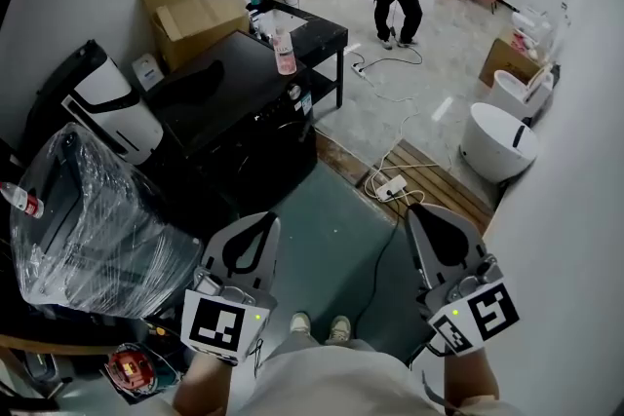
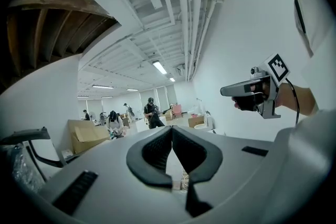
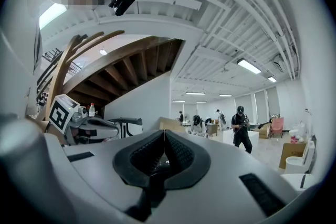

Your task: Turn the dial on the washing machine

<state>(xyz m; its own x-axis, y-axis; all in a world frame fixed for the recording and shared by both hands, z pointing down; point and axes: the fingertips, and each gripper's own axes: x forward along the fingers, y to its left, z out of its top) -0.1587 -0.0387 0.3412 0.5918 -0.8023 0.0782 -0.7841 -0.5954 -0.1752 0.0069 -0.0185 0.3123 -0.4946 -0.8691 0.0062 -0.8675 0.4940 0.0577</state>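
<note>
Jaws closed, empty — washing machine (image 1: 258, 136) well ahead, leftward.

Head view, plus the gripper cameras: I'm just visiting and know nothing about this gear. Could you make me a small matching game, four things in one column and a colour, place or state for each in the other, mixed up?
Things:
1. washing machine
2. bottle
3. power strip
4. left gripper

Descriptions:
A. pink
B. jaws together, nothing between them
C. lying on the wooden slats on the floor
D. black

Pairs: 1-D, 2-A, 3-C, 4-B.
</note>
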